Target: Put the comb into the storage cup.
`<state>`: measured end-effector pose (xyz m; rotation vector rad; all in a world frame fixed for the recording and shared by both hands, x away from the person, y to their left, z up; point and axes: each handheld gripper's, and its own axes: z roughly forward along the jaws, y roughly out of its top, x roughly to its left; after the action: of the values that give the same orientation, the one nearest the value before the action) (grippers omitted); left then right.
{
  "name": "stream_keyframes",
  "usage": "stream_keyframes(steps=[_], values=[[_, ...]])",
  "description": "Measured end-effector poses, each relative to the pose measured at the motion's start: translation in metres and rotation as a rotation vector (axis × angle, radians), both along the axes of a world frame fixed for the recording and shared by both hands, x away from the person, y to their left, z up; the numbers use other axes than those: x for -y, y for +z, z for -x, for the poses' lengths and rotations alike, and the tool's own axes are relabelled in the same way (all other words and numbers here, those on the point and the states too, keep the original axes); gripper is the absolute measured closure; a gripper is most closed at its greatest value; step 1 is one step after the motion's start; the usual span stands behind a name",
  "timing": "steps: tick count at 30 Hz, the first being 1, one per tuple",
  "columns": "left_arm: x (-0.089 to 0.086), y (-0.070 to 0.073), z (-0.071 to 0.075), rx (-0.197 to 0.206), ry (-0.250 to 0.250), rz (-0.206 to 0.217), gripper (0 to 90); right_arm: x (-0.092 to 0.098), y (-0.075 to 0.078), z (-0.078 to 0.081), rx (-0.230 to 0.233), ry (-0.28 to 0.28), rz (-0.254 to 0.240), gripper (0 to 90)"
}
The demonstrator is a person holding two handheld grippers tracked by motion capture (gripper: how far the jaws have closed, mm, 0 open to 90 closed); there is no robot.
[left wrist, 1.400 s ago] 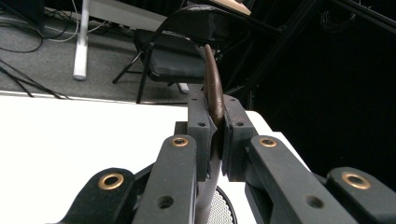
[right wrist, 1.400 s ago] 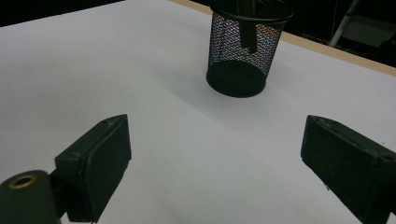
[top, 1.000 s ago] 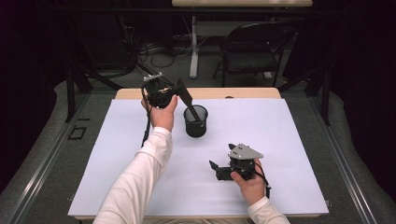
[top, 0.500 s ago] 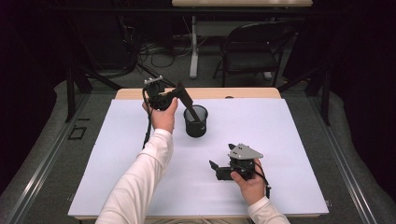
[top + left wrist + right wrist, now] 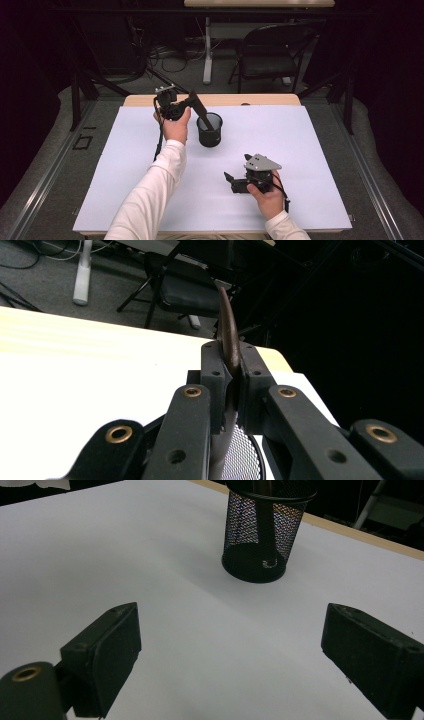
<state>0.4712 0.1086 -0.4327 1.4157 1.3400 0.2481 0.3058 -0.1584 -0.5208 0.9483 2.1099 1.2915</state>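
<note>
From my feed: white sheet (image 5: 300, 150) covers a light wooden table (image 5: 260, 99). Grey floor (image 5: 45, 165) around it, dark beyond. Black folding chair (image 5: 272, 52) past the far edge, beside a white table leg (image 5: 207, 55). Cables (image 5: 165, 52) tangled on floor, far left. Walls lost in shadow; light falls on the table.

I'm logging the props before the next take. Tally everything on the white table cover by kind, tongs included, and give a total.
Black mesh cup: 1
Dark flat utensil, gripped by the left tongs, lower end in the cup: 1
Hand-held tongs, left and right tongs: 2
Total: 4
</note>
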Motion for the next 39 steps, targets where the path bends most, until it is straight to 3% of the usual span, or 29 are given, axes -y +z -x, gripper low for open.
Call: stream_keyframes(steps=[14, 39], values=[[-0.002, -0.006, 0.0, -0.004, 0.012, 0.009, 84.4, 0.0, 0.0, 0.0, 0.0, 0.0, -0.001, 9.1], [-0.018, -0.015, -0.003, -0.048, 0.065, 0.026, 83.7, -0.001, 0.0, 0.0, 0.001, 0.004, 0.001, 9.1]])
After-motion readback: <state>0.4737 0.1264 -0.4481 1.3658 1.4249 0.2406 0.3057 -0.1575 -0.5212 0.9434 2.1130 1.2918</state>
